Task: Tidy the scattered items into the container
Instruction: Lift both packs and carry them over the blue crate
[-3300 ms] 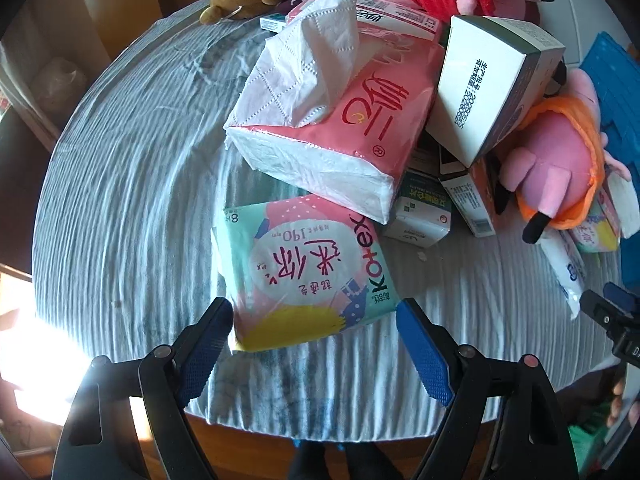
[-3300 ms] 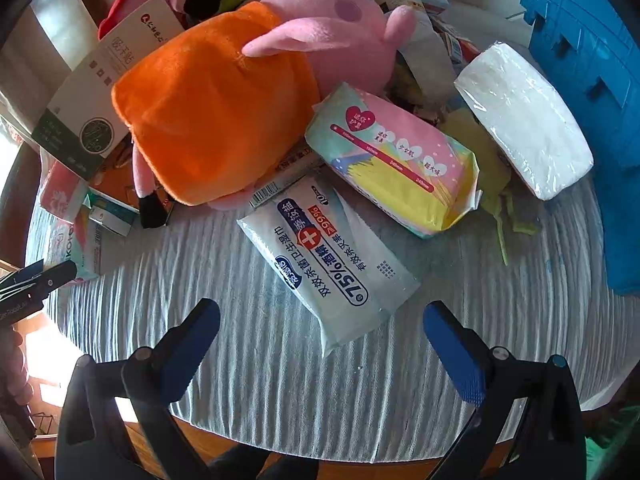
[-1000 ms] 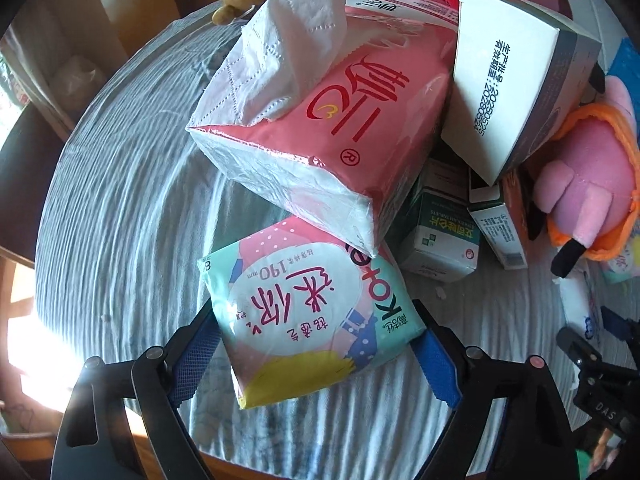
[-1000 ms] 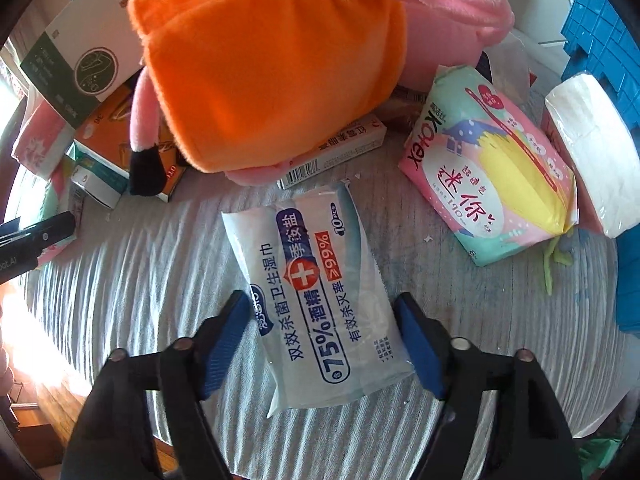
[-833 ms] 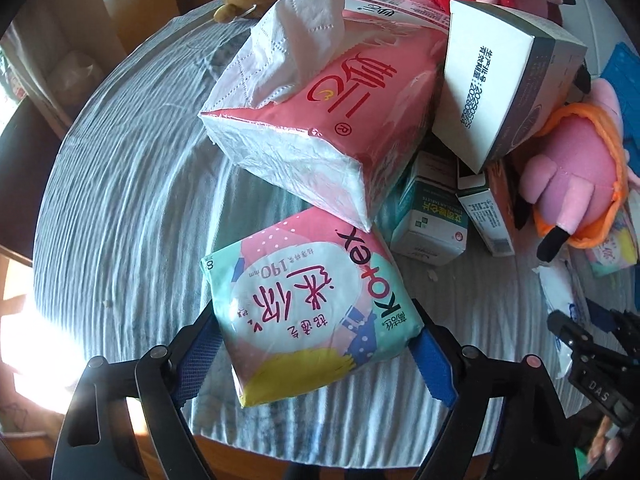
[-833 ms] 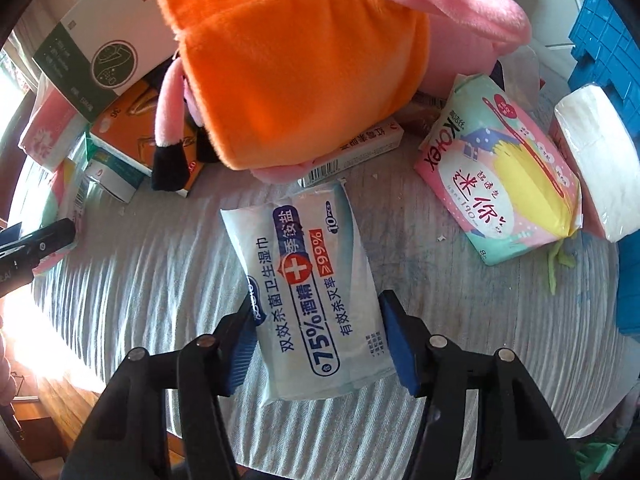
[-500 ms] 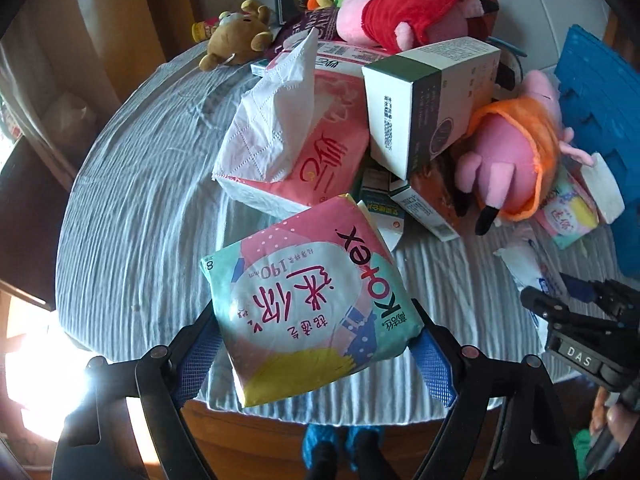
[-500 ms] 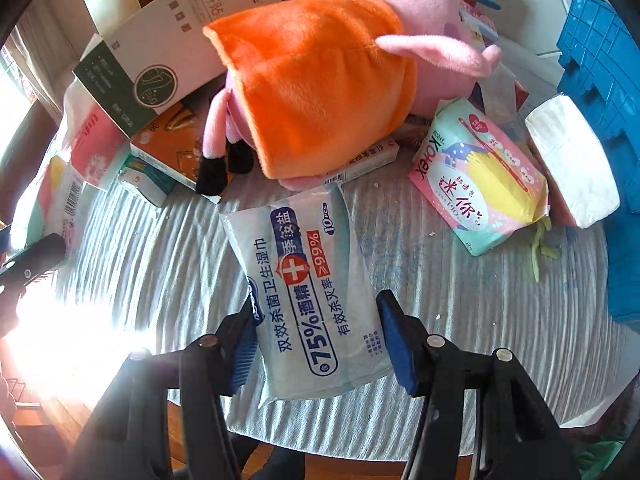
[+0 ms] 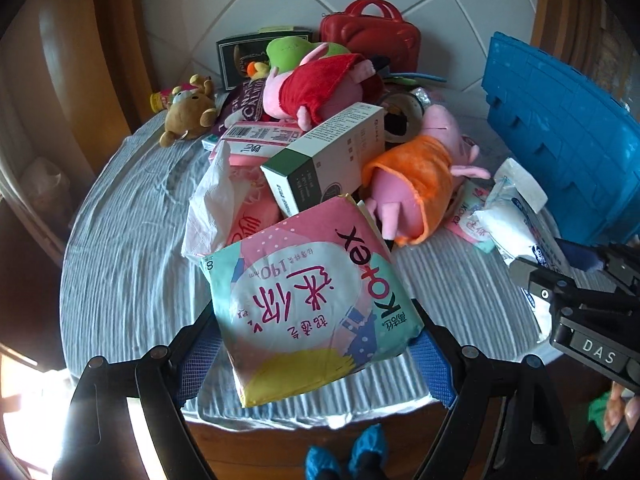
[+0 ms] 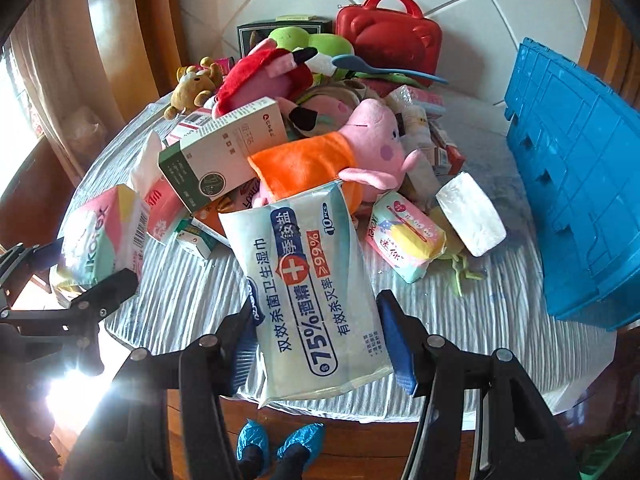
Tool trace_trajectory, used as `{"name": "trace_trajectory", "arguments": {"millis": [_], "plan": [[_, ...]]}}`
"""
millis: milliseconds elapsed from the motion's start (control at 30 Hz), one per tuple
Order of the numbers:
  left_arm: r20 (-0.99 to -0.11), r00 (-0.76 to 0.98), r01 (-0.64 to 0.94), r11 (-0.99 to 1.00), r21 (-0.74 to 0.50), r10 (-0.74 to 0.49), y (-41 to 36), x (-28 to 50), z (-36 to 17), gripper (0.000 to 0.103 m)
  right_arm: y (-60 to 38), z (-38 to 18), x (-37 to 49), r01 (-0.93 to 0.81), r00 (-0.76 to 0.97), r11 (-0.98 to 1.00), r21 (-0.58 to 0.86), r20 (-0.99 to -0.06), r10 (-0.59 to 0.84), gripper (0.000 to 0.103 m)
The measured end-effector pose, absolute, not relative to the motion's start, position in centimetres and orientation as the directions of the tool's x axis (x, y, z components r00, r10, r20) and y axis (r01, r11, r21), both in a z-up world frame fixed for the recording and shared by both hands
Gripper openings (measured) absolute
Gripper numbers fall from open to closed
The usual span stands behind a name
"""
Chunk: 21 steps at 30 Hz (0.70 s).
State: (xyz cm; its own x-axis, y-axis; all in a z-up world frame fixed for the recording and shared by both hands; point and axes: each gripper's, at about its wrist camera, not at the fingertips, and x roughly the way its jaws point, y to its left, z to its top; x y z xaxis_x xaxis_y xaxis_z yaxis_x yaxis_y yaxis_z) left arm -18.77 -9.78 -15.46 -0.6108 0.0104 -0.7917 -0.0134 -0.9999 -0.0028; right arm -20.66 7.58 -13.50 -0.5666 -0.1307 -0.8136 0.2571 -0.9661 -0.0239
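Observation:
My left gripper [image 9: 316,354] is shut on a pink and teal Kotex pack [image 9: 308,304], held up off the round table near its front edge. My right gripper [image 10: 322,338] is shut on a white and blue pack of alcohol wipes [image 10: 312,288], also lifted above the table. The blue plastic crate [image 10: 580,208] stands at the table's right side; it shows in the left wrist view too, as the blue crate [image 9: 560,144]. In the left wrist view the right gripper's body and the wipes pack [image 9: 524,236] appear at the right.
A heap fills the table's middle and back: an orange-dressed pink plush [image 10: 344,160], a white and green box [image 10: 224,148], a pink tissue pack [image 9: 240,208], a red case [image 10: 388,38], a brown bear [image 9: 188,110]. A second Kotex pack [image 10: 404,240] and a white block [image 10: 470,214] lie near the crate.
Both grippers closed on their packs, then lifted and pulled back from the table, so the whole table and the crate now show.

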Motion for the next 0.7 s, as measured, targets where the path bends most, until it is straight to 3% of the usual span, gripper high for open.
{"name": "trace_trajectory", "arguments": {"millis": [267,700], "plan": [[-0.731,-0.676,-0.126,-0.992,-0.009,0.092,-5.1,-17.3,-11.5,0.087,12.4,-9.5,-17.0,0.173,-0.640,-0.984,-0.036,-0.764,-0.085,0.056],[-0.663,-0.727,-0.242,-0.970,0.002,0.180,11.0,-14.8,-5.7,0.087,28.3,-4.0,-13.0,0.061,-0.715,-0.994,-0.087,-0.699,0.018,0.056]]}}
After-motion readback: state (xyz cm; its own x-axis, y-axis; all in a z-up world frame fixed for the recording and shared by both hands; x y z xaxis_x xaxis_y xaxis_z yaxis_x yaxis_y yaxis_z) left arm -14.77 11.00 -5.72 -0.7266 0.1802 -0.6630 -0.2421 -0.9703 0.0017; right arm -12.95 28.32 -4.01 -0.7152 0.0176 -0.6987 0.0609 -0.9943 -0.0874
